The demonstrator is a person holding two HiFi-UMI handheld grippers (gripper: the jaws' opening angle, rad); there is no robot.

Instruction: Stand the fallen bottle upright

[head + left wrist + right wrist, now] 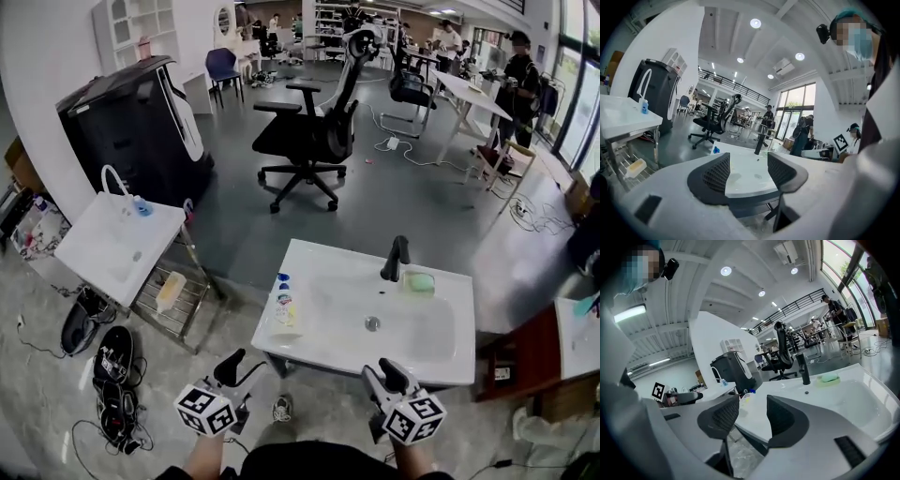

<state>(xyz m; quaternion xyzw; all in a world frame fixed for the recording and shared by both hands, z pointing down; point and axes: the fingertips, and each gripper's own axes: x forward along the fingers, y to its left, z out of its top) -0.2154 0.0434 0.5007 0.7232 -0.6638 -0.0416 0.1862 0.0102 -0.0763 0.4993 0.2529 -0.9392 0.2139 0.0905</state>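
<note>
A pale bottle [284, 307] with a blue cap lies on its side on the left rim of the white sink [441, 361], cap pointing away from me. The right gripper view shows the bottle [744, 398] just beyond the left jaw. In the left gripper view only its blue cap [715, 150] peeks over the rim. My left gripper [231, 364] is held low, in front of the sink's near left corner, open and empty. To the right, my right gripper [385, 375] hovers at the sink's front edge, also open and empty. Neither touches the bottle.
A black faucet [397, 258] and a green soap [419, 280] sit at the sink's back. A second white sink [94, 253] on a wire rack stands to the left, with shoes [111, 361] and cables on the floor. Behind are a black office chair [314, 131] and a black machine [141, 122].
</note>
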